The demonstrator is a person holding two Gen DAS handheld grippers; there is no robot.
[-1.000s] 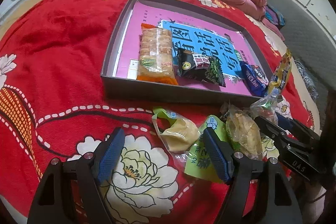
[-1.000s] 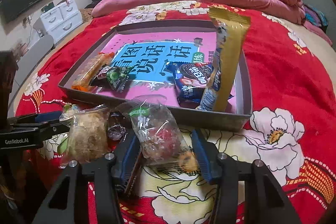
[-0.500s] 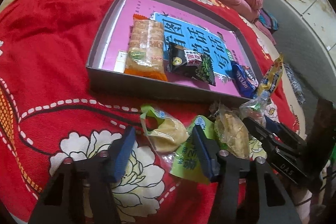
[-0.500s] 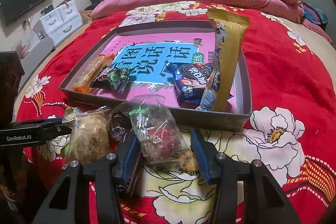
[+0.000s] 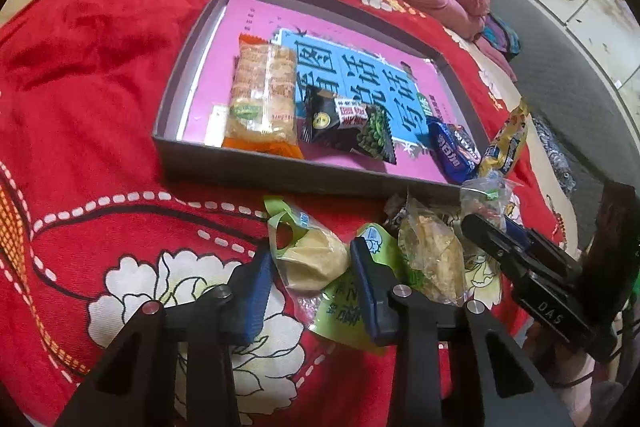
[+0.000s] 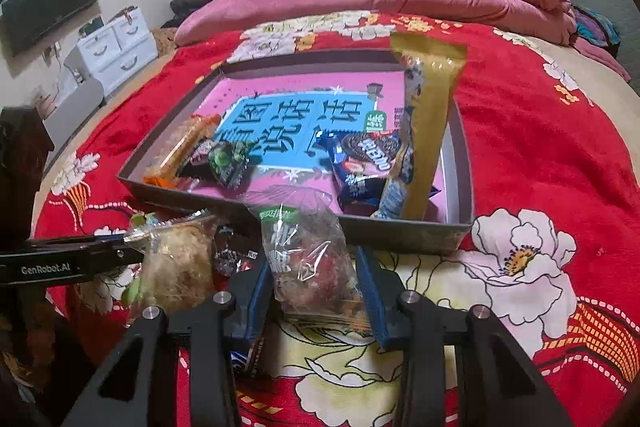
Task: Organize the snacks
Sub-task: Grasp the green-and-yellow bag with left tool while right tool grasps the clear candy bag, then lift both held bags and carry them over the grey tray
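Both jaws closing, left gripper (image 5: 310, 269) around yellow pastry (image 5: 310, 259), right gripper (image 6: 316, 283) around clear packet (image 6: 308, 255), beside tray (image 5: 280, 173)

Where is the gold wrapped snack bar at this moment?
In the right wrist view, the gold snack bar stands almost upright in the tray's near right corner, beside the blue cookie pack.

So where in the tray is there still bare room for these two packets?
The tray is bare along its far half, beyond the cracker pack and pea packet, and in the far-left corner. Its near edge is crowded: crackers, peas, cookie pack and the upright gold bar fill it side by side.
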